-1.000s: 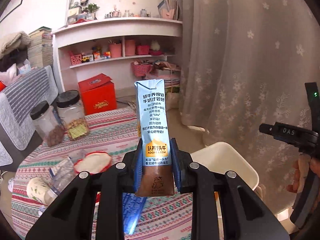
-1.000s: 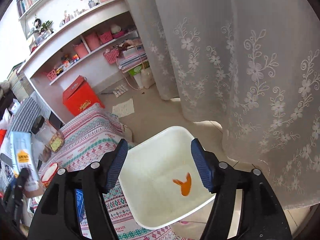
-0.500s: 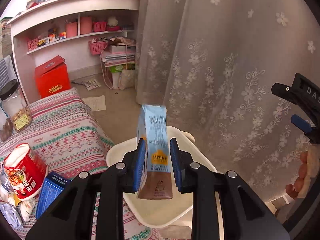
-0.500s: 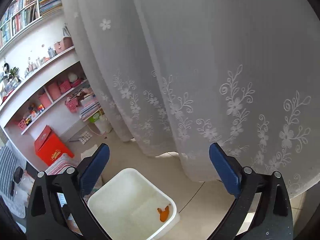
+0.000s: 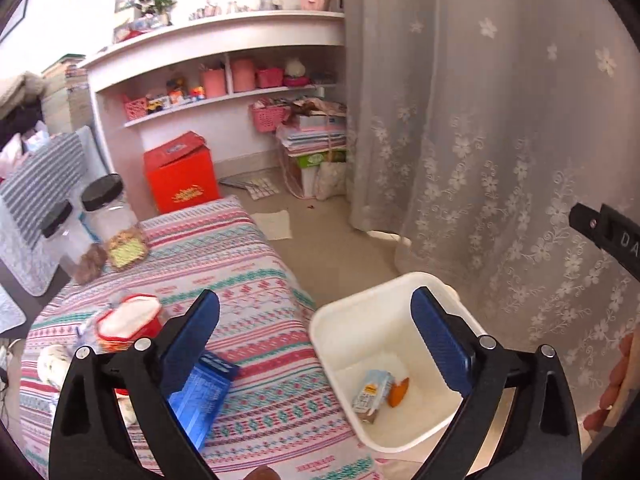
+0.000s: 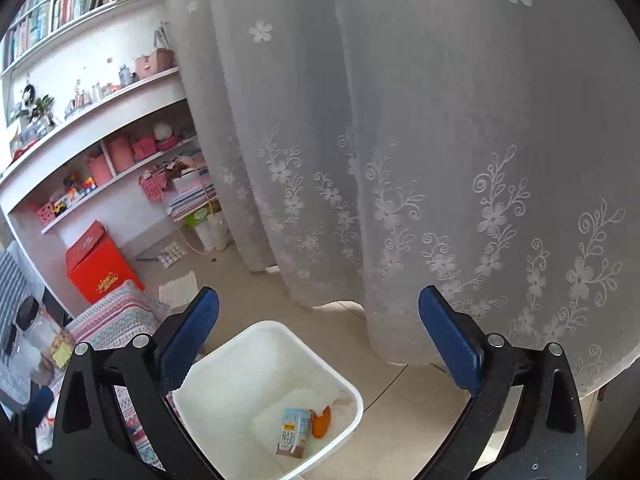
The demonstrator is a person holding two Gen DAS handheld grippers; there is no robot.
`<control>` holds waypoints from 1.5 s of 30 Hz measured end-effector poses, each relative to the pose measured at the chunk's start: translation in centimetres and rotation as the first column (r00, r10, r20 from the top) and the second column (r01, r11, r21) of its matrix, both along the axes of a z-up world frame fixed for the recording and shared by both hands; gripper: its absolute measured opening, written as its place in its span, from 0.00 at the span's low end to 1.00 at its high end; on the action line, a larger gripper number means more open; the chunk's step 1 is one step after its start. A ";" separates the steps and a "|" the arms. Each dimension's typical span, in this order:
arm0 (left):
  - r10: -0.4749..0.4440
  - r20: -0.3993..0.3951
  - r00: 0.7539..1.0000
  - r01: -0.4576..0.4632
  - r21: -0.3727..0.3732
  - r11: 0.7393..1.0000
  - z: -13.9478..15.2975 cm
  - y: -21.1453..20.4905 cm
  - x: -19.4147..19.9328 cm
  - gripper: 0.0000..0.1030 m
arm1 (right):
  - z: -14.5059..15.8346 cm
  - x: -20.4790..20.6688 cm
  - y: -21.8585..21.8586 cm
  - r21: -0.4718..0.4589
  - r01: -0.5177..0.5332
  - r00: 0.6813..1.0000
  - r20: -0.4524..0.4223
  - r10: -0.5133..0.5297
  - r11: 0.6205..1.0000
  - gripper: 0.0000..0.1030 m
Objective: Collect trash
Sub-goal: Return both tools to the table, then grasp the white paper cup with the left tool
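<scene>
The light-blue milk carton (image 5: 372,394) lies on the bottom of the white bin (image 5: 348,308) beside an orange scrap (image 5: 398,392). My left gripper (image 5: 315,296) hangs above the bin's near-left rim. Its jaws are opening and nothing is between them. In the right wrist view the carton (image 6: 294,432) and the scrap (image 6: 321,420) show inside the bin (image 6: 240,336). My right gripper (image 6: 319,294) is held over the bin, open wide and empty. On the patterned tablecloth (image 5: 248,264) sit a red noodle cup (image 5: 128,320), a blue box (image 5: 200,396) and a paper cup (image 5: 52,364).
Two black-lidded jars (image 5: 104,208) stand at the table's far left. A lace curtain (image 5: 480,140) hangs right behind the bin. A red box (image 5: 180,176) and white shelves (image 5: 224,96) are across the floor. A person's hand (image 5: 616,380) shows at the right edge.
My left gripper has opened and let go of the milk carton, which now lies in the bin. The right gripper opened wider and pulled back up from the bin.
</scene>
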State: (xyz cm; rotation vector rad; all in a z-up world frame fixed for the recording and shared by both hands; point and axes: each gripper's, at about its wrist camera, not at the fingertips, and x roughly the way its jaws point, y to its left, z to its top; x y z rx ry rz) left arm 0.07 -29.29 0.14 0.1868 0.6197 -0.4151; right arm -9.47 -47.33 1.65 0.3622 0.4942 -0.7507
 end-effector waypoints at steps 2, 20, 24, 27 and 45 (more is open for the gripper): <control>0.061 0.023 0.998 -0.062 0.014 0.998 0.4 1.8 0.4 0.94 | -0.3 1.1 1.7 -0.007 -0.048 0.999 -0.017 0.048 0.999 0.93; 0.341 0.013 0.940 -0.341 0.010 0.940 1.2 17.4 3.6 0.94 | -0.7 8.4 15.5 -0.088 -0.322 0.946 -0.062 0.318 0.943 0.93; 0.386 0.008 0.922 -0.387 0.019 0.922 0.9 20.4 4.2 0.94 | -0.7 9.9 18.9 -0.107 -0.380 0.925 -0.070 0.374 0.919 0.93; 0.420 -0.002 0.908 -0.420 0.027 0.907 0.6 22.7 4.7 0.94 | -1.0 10.8 21.4 -0.121 -0.418 0.908 -0.080 0.411 0.901 0.93; 0.541 -0.419 0.729 -0.586 0.025 0.810 -5.6 37.9 12.8 0.94 | -2.1 14.8 28.7 -0.115 -0.560 0.828 -0.116 0.549 0.820 0.93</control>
